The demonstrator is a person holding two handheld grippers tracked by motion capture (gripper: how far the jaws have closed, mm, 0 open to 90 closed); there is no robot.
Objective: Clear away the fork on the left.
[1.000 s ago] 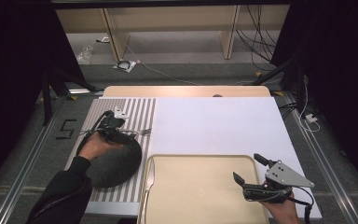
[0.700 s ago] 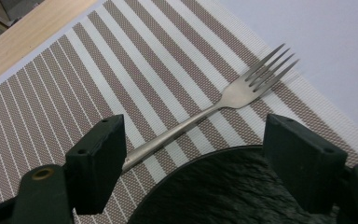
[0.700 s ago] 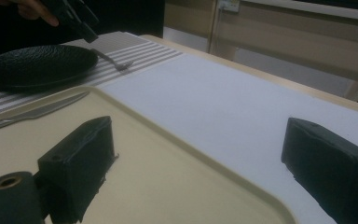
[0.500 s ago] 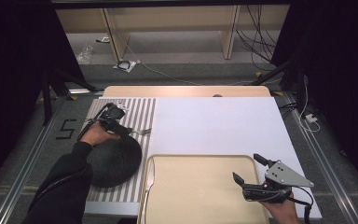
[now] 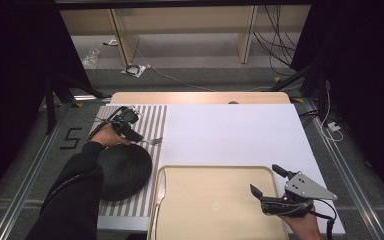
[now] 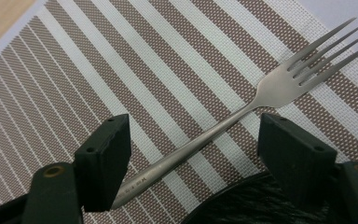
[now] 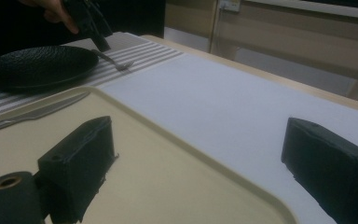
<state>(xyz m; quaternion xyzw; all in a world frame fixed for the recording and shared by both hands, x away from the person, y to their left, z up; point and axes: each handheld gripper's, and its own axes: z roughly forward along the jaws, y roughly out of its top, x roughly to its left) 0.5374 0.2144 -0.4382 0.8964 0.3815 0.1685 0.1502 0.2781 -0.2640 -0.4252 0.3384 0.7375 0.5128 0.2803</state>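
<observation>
Left gripper (image 5: pixel 141 138) over the fork (image 6: pixel 242 112), jaws wide and just now narrowing; right gripper (image 5: pixel 268 180) parked above the tray (image 5: pixel 215 210).

We note, left to right: the fork lies flat on the striped placemat (image 6: pixel 121 60) between the left jaws, pads not touching it, with the black plate (image 5: pixel 122 170) just beside its handle, crowding the right jaw. A knife (image 5: pixel 160 187) rests on the tray's left edge. The left hand (image 5: pixel 106 135) tilts down-forward. The right gripper's jaws stand wide apart, holding nothing, over the tray's right side and white mat (image 5: pixel 240 130).

Your right gripper (image 7: pixel 196 172) hangs with jaws spread over the tray (image 7: pixel 177 186); beyond lie the knife (image 7: pixel 32 114), plate (image 7: pixel 37 65) and fork (image 7: pixel 116 61).
</observation>
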